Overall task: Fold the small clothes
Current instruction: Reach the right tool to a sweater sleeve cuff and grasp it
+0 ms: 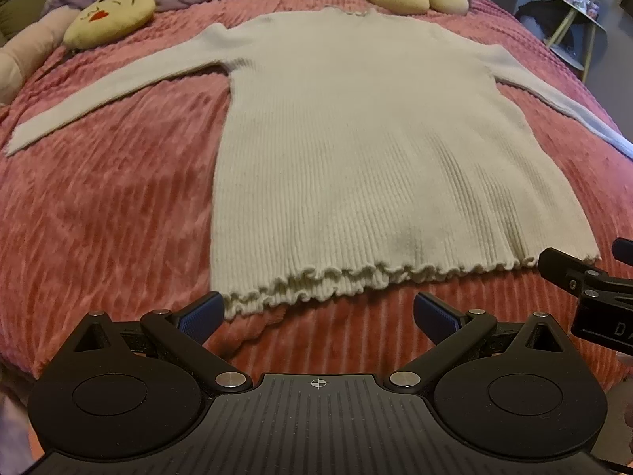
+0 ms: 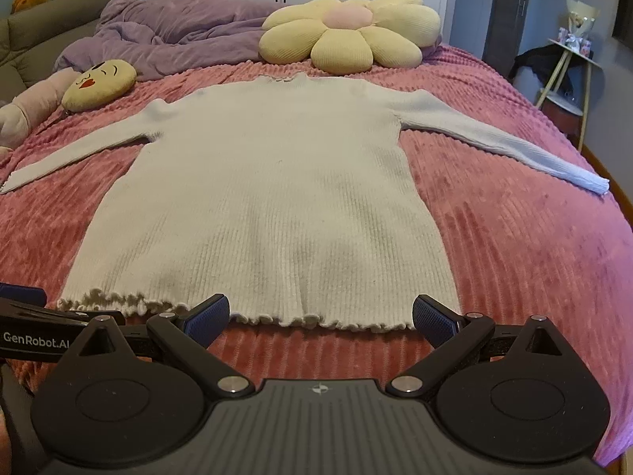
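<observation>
Right now I see the cream sweater spread flat mid-bed on the pink bedspread, sleeves out; my left gripper and right gripper both hover spread wide, empty, at its ruffled hem.

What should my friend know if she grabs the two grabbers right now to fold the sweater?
Left gripper: open, empty, just short of the frilly hem, toward its left corner.
Right gripper: open, empty, at the hem toward its right corner.
Sweater: lying flat on the pink bedspread, both sleeves spread out to the sides, neck toward the flower cushion.
Done: sweater laid out; no fold made yet.
Left: all the folding. Probably start with the sleeves or hem.
</observation>
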A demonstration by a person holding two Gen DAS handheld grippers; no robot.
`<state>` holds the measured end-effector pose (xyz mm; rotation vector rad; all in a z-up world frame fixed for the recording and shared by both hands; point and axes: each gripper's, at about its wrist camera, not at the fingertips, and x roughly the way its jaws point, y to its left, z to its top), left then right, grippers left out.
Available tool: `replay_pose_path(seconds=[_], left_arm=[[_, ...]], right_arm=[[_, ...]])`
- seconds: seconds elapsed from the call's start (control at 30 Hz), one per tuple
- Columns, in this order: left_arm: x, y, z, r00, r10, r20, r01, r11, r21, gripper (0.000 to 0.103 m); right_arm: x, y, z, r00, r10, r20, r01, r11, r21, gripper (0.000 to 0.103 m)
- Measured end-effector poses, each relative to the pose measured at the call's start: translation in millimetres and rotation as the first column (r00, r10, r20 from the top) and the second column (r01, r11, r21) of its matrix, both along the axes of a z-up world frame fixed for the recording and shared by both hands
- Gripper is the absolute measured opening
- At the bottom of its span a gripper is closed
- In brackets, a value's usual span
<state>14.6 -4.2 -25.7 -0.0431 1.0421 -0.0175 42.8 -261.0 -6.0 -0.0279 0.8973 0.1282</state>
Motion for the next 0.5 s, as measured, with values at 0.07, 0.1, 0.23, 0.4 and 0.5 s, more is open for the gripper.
replay_pose_path(seconds=[0.07, 0.1, 0.23, 0.4, 0.5], left_arm=[[1.6, 0.2, -1.3, 1.0, 0.001, -0.001, -0.001, 1.0, -0.002, 0.103], [2.4, 0.2, -2.2, 1.0, 0.0, -0.002, 0.0, 1.0, -0.001, 0.103], [6.8, -1.2, -6.5, 1.0, -0.005, -0.014, 0.004, 1.0, -0.005, 0.103], [19.9, -7.3, -9.5, 0.999, -0.022, -0.023, 0.022, 1.0, -0.002, 0.103], [36.8, -11.6, -8.1, 0.999, -0.036, -0.016, 0.037, 0.999, 0.022, 0.103]], right_arm=[[1.7, -0.5, -1.5, 1.0, -0.005, -0.004, 0.005, 1.0, 0.001, 0.099], [2.7, -1.4, -2.3, 1.0, -0.012, -0.007, 0.012, 1.0, 0.006, 0.099], [8.3, -9.3, -6.5, 0.998, -0.057, -0.029, 0.058, 0.997, 0.051, 0.099], [16.3, -23.9, -17.1, 0.996, -0.077, -0.044, 0.083, 0.988, 0.133, 0.099], [28.4, -42.6, -18.9, 0.996, -0.084, -0.021, 0.086, 0.979, 0.186, 0.099]])
